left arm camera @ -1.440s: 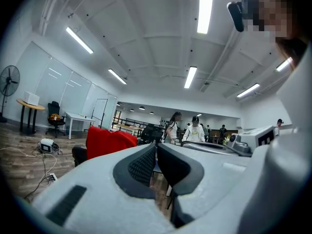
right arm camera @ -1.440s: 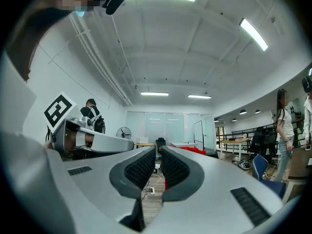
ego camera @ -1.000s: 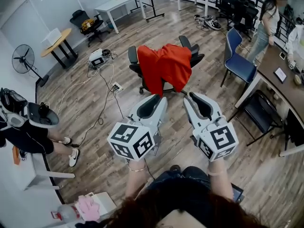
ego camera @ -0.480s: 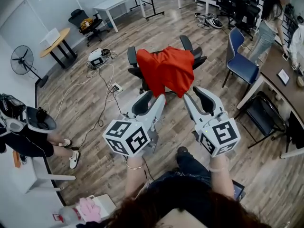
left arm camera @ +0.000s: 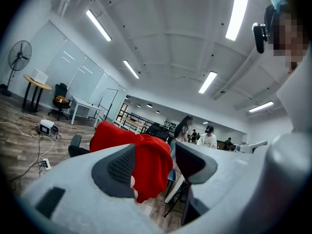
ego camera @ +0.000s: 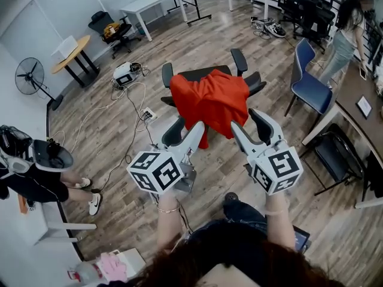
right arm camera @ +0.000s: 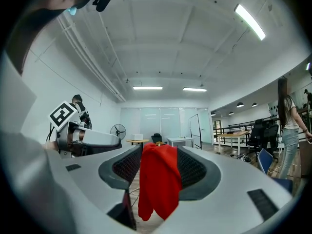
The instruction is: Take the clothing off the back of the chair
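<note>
Plank floor (ego camera: 209, 34); limp red clothing (ego camera: 209, 100); left gripper (ego camera: 188, 125), right gripper (ego camera: 246, 121) (jaws newly apart, empty)

Big open-plan office here: wood-plank floor (ego camera: 119, 154) running wide, a white table (ego camera: 146, 8) up top, a round wooden table (ego camera: 72, 49), a black swivel chair (ego camera: 108, 28), and a blue chair (ego camera: 314, 91) on the right. Standing fan (ego camera: 30, 76) by the wall, cables (ego camera: 114, 109) trailing to a power strip (ego camera: 148, 114), long strip lights (left arm camera: 239, 11) overhead.
</note>
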`<state>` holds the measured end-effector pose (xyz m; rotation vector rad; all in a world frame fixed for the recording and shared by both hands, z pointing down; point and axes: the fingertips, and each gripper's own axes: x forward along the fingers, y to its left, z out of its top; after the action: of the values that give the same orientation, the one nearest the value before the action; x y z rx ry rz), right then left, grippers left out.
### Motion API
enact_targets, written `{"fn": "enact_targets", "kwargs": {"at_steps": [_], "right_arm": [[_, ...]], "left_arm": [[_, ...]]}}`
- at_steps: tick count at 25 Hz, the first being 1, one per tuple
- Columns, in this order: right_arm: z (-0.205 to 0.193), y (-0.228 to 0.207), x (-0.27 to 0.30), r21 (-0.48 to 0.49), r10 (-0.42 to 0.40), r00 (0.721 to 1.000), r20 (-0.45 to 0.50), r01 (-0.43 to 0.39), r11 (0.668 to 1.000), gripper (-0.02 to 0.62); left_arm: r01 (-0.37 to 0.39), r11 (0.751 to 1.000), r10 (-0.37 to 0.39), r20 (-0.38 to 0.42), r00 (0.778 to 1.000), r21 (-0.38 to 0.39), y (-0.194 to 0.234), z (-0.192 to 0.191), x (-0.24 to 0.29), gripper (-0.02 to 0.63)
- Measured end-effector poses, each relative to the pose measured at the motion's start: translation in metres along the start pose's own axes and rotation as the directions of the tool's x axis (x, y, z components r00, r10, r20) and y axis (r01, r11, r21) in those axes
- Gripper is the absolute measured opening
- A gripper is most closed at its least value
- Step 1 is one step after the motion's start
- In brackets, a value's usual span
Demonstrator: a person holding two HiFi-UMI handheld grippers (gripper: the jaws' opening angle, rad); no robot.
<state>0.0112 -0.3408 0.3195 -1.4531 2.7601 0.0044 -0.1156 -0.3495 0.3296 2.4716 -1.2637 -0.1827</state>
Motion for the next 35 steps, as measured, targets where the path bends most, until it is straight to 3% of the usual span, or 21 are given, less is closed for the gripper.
{"fn": "enact_targets", "kwargs": {"at_steps": [9,16,21,27,29,31,35], "right_arm": [[-0.036,-0.033,0.043,0.043,0.015,0.997,-0.078,-0.012,0.999,0.293],[-0.054,-0.052,0.071,0.099,0.047,0.991,-0.123,-0.035,0.994,0.324],[-0.057,-0.052,0.081,0.114,0.071,0.989,-0.127,-0.057,0.992,0.324],[-0.059,-0.044,0.085,0.128,0.095,0.986,-0.140,-0.078,0.989,0.322],[-0.059,-0.044,0.084,0.125,0.094,0.985,-0.143,-0.076,0.989,0.313],[-0.059,-0.043,0.084,0.126,0.095,0.986,-0.137,-0.078,0.989,0.237],[-0.056,-0.037,0.083,0.120,0.114,0.987,-0.117,-0.099,0.988,0.186]], "left_arm": [[-0.050,0.996,0.049,-0.017,0.999,-0.076,0.047,-0.009,0.045,0.329],[-0.057,0.985,0.056,-0.010,0.998,-0.162,0.074,0.000,0.075,0.364],[-0.062,0.986,0.054,-0.059,0.997,-0.154,0.076,-0.006,0.098,0.365],[-0.085,0.985,0.079,-0.051,0.996,-0.147,0.073,-0.004,0.105,0.363],[-0.081,0.984,0.072,-0.058,0.996,-0.160,0.071,-0.007,0.105,0.344],[-0.075,0.982,0.064,-0.067,0.996,-0.176,0.069,-0.011,0.104,0.302],[-0.051,0.976,0.039,-0.060,0.997,-0.213,0.062,-0.017,0.098,0.217]]}}
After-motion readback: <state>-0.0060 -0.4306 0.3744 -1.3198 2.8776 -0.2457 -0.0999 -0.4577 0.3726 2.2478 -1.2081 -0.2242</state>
